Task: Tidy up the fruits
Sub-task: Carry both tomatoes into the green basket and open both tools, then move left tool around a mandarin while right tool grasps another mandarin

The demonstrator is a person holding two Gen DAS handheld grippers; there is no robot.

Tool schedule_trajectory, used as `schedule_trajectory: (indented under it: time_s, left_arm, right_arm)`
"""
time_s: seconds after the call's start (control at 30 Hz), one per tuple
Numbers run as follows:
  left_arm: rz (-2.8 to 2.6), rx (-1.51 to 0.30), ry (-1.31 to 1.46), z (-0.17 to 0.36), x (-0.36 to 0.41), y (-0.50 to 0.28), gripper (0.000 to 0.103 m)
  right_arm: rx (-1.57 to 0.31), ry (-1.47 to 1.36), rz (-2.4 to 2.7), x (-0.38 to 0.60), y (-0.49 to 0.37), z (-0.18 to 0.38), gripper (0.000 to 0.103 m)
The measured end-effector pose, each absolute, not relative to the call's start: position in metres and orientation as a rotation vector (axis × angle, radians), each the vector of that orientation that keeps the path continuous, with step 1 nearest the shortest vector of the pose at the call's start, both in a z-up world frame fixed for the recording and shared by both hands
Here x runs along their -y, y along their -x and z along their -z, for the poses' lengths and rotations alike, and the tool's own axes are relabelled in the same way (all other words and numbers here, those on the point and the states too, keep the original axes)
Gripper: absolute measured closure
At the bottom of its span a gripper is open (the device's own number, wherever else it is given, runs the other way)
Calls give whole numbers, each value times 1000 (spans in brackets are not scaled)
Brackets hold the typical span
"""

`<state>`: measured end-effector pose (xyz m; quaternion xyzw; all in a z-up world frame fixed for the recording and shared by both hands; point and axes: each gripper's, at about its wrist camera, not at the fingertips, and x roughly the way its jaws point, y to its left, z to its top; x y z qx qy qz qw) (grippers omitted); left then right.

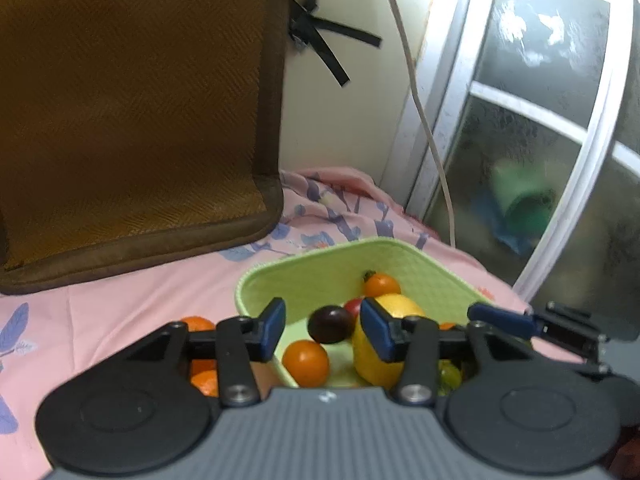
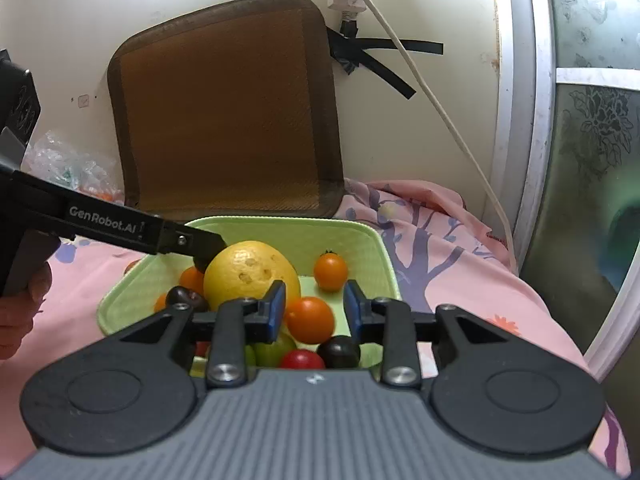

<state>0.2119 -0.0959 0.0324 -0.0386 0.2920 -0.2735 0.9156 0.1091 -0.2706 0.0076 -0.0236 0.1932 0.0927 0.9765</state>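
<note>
A light green tray [image 1: 312, 252] [image 2: 280, 226] sits on a pink floral cloth and holds a big yellow lemon [image 2: 252, 274] [image 1: 380, 360], orange tomatoes [image 2: 330, 270], dark fruits [image 2: 340, 350], a red one [image 2: 302, 359] and a green one [image 2: 274, 350]. My left gripper [image 1: 324, 330] hovers open over the tray's near left corner; a dark fruit [image 1: 331, 324] shows through the gap below. In the right wrist view one of its fingers [image 2: 208, 248] reaches the lemon's upper left. My right gripper [image 2: 315, 310] is open, and an orange tomato [image 2: 310, 318] lies in its gap, untouched.
Two oranges [image 1: 196, 324] lie on the cloth just left of the tray. A brown mat [image 2: 224, 112] leans on the wall behind. A white cable [image 2: 440, 112] hangs along the glass door frame [image 2: 516, 120] at right. Crumpled plastic [image 2: 68, 168] lies at far left, and a hand [image 2: 20, 312] grips the left tool.
</note>
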Motion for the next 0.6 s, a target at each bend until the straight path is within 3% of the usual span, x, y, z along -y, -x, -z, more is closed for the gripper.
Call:
schedule_trajectory:
  time_s: [0.2,0.43,0.53,0.6]
  left_arm:
    - [479,-554,182,-44,49,-199,60]
    - [414,-589,99,-26,22,-174,60]
    - [434,-607,49,-15,32,-173,41]
    - [448,-601,-18,-7,42,-175,41]
  right_arm:
    - [-377,34,-177,272,-105,-12,68]
    - [-343,51,-220,258,-89,-26,68]
    - [-334,41,-234,250,-83,-30,68]
    - [-337,28,-239,245,-80,-30,68]
